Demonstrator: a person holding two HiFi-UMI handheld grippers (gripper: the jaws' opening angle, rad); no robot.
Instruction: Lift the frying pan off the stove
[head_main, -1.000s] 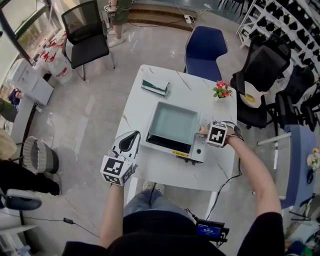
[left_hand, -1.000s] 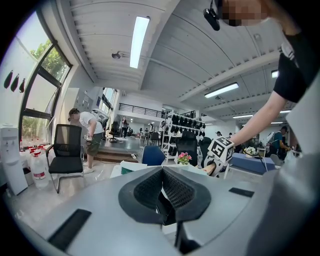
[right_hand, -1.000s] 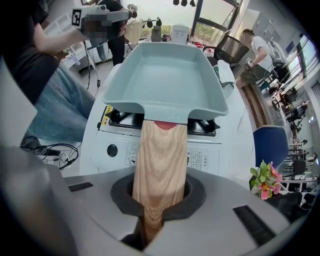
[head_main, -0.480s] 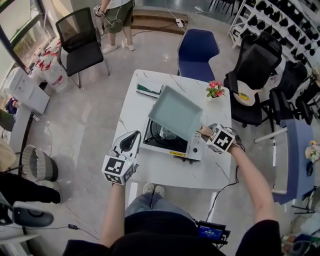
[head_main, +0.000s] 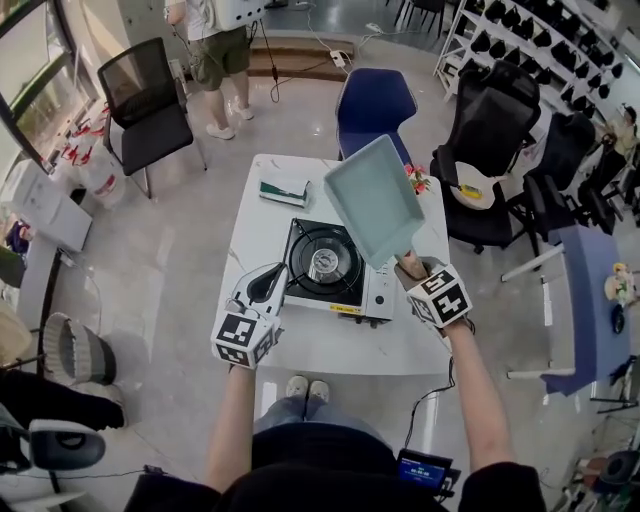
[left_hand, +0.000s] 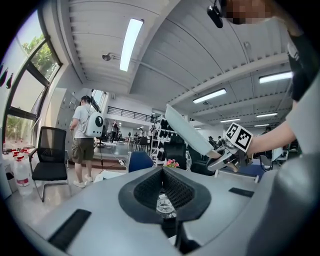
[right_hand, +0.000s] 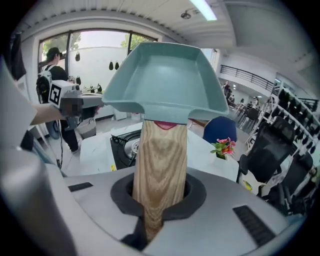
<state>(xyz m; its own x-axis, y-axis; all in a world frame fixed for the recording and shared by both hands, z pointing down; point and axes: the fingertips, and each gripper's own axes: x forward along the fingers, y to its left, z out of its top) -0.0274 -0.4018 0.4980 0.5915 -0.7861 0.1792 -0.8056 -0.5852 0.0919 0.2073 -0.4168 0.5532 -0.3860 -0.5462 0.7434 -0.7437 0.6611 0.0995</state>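
Observation:
A teal square frying pan (head_main: 375, 200) hangs tilted in the air above the stove's right side, clear of it. My right gripper (head_main: 415, 275) is shut on its wooden handle (right_hand: 160, 160), which runs up between the jaws to the pan (right_hand: 165, 80). The black-topped portable stove (head_main: 325, 265) sits on the white table (head_main: 330, 345) with its burner uncovered. My left gripper (head_main: 262, 287) hovers at the table's front left, beside the stove, jaws together and holding nothing. In the left gripper view the pan (left_hand: 187, 132) and the right gripper (left_hand: 227, 157) show ahead.
A small pot of pink flowers (head_main: 415, 180) and a green-and-white box (head_main: 283, 190) stand at the table's far side. A blue chair (head_main: 375, 105) is behind the table, black chairs (head_main: 495, 110) to the right, another (head_main: 140, 95) at left. A person (head_main: 220, 50) stands beyond.
The pan has risen off the stove and tipped up to the right with my right gripper, baring the burner. My left gripper has stayed at the table's front left.

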